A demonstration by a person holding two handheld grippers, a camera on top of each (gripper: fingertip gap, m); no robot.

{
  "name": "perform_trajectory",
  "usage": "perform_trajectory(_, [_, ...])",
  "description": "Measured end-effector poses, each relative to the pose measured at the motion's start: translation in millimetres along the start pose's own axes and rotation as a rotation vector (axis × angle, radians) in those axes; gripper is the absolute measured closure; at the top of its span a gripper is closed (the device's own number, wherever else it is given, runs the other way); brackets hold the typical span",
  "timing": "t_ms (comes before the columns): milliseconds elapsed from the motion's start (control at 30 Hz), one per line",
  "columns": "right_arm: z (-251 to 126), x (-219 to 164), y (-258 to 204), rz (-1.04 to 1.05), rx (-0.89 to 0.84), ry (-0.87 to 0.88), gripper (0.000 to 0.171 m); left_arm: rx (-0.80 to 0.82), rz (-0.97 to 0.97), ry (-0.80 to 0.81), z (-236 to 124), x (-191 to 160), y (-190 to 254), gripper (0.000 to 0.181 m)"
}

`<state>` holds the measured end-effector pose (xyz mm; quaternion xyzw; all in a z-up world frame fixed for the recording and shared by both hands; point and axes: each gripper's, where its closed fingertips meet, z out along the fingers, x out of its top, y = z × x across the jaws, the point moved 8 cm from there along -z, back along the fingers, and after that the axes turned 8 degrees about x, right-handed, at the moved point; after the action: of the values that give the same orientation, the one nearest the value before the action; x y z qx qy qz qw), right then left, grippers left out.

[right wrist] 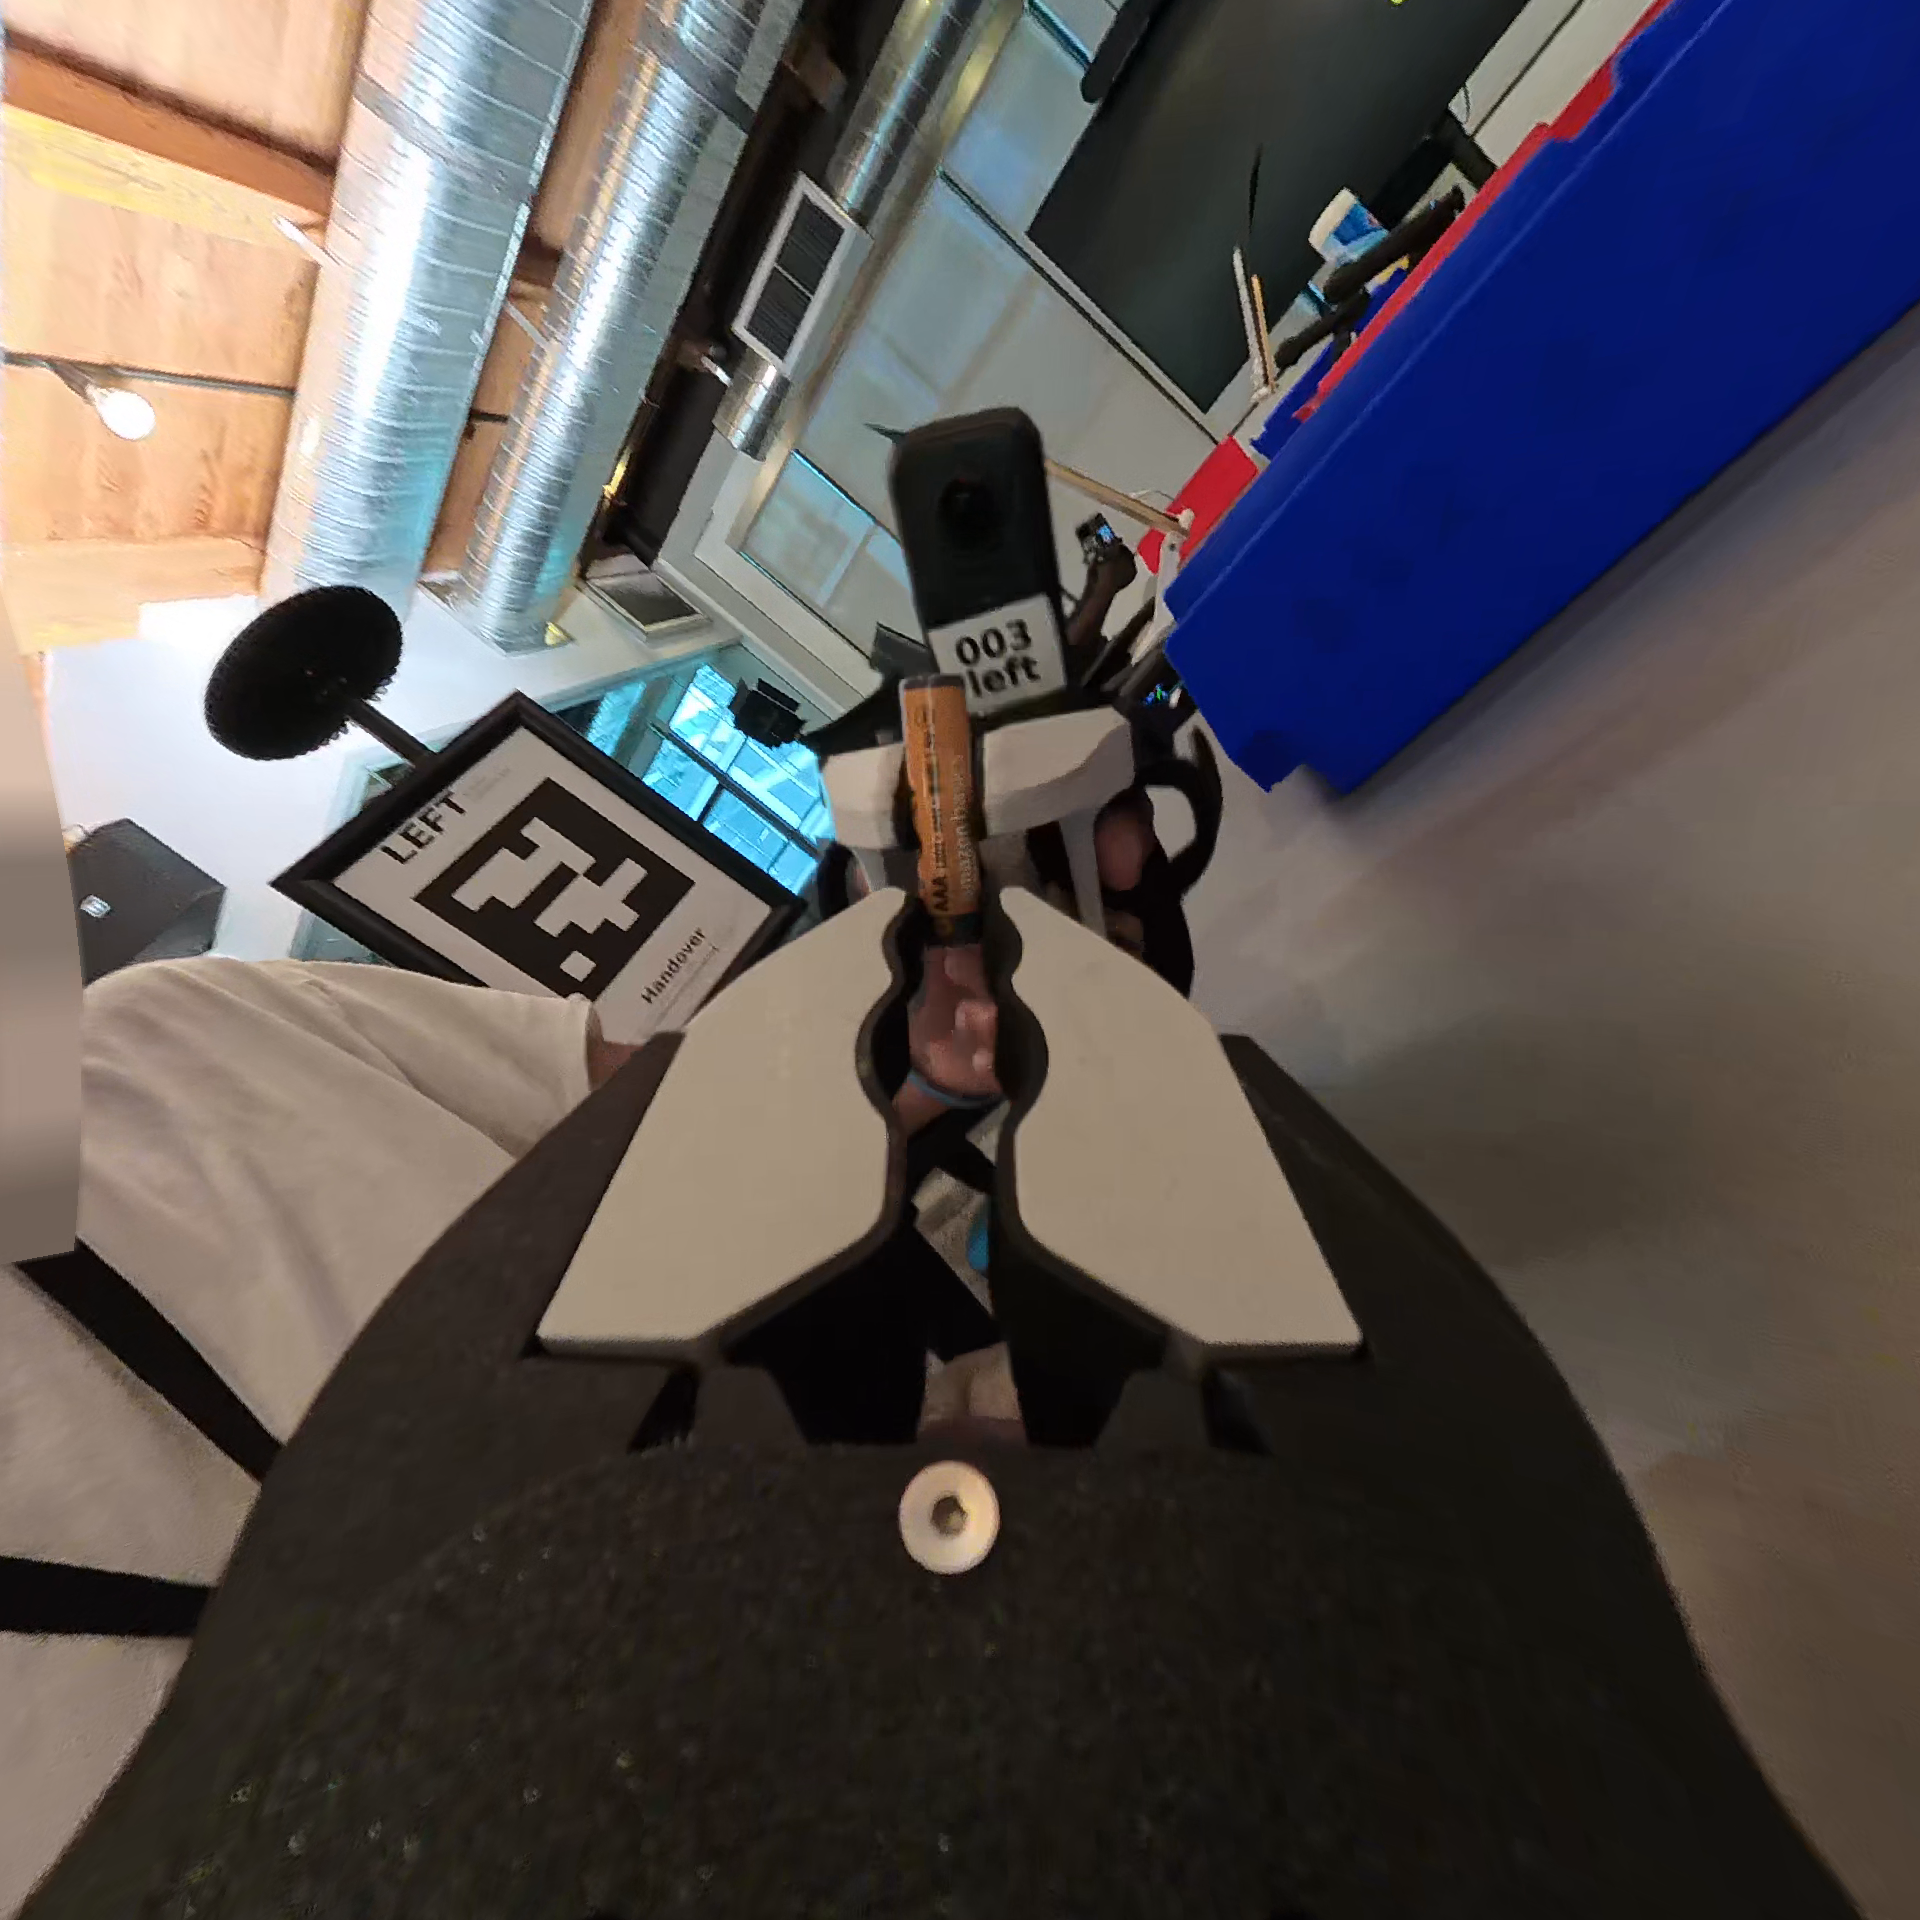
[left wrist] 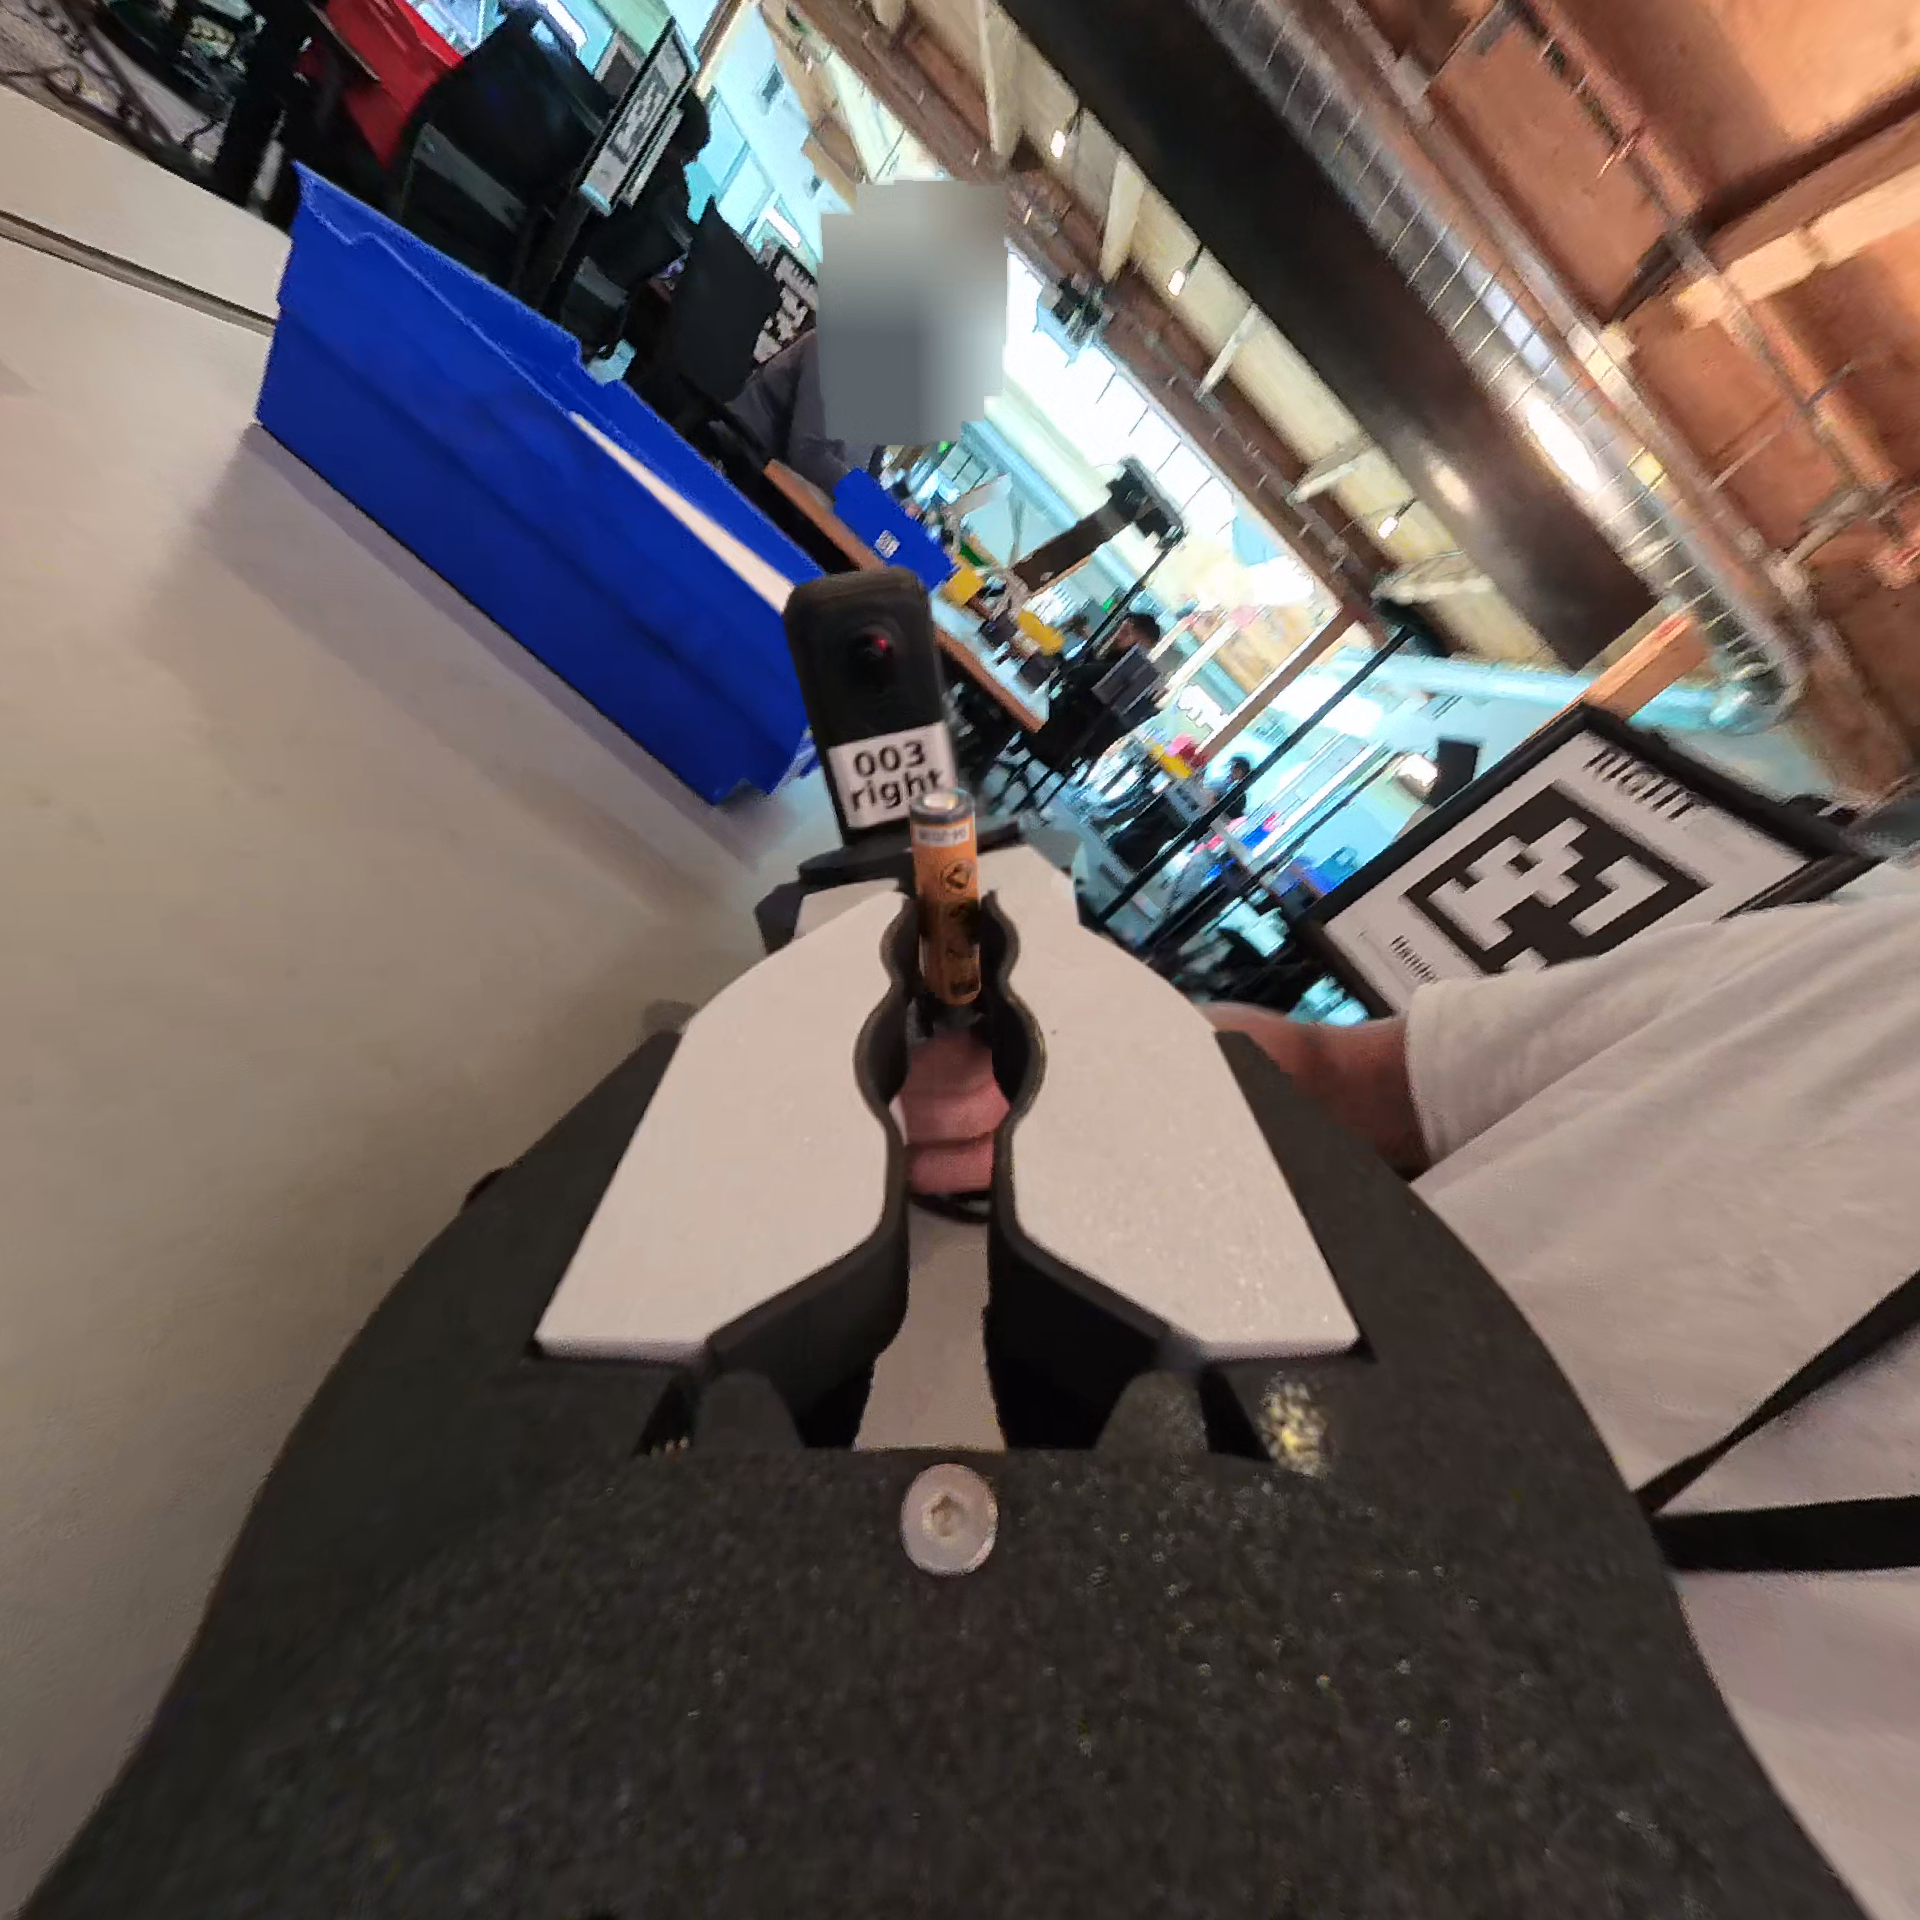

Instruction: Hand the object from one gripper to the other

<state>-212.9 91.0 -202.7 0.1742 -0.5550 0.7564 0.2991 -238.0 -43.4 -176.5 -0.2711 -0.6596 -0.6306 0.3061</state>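
Note:
An orange AAA battery (left wrist: 943, 894) is held up in the air between both grippers, which face each other. In the left wrist view my left gripper (left wrist: 945, 920) is shut on the battery, whose metal end sticks out past the fingertips. The right gripper's white fingers (left wrist: 1039, 883) and its camera sit just behind. In the right wrist view my right gripper (right wrist: 951, 920) is shut on the battery's (right wrist: 940, 800) near end. The left gripper (right wrist: 940, 784) clasps the battery's middle a little farther off. A hand shows behind the fingers.
A large blue bin (left wrist: 468, 468) stands on the pale table (left wrist: 156, 727); it also shows in the right wrist view (right wrist: 1558, 416). Framed black-and-white marker boards (left wrist: 1558, 894) (right wrist: 540, 883) stand near the person's white shirt (left wrist: 1662, 1143). A black round disc on a rod (right wrist: 301, 670) is at the left. My two grippers' fingertips are within a few centimetres of each other.

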Motion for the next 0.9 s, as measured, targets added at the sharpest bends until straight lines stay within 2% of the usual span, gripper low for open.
perform_trajectory(133, [-12, 3, 1, 0.028, -0.02, -0.099, 0.161, 0.121, 0.243, -0.111, -12, 4, -2, 0.152])
perform_trajectory(233, [-17, -6, 2, 0.267, 0.096, -0.279, 0.161, 0.068, 0.359, -0.217, -21, 2, 1, 0.149])
perform_trajectory(300, [-18, -17, 4, 0.432, 0.173, -0.38, 0.161, -0.054, 0.364, -0.284, -21, -6, 7, 0.146])
perform_trajectory(400, [-12, -25, 2, 0.493, 0.24, -0.42, 0.161, -0.18, 0.36, -0.376, -14, -21, 18, 0.147])
perform_trajectory(533, [-3, -34, -4, 0.504, 0.282, -0.486, 0.16, -0.175, 0.414, -0.406, -7, -29, 23, 0.152])
perform_trajectory(900, [3, -47, -9, 0.579, 0.352, -0.563, 0.161, -0.292, 0.33, -0.42, -8, -31, 30, 0.156])
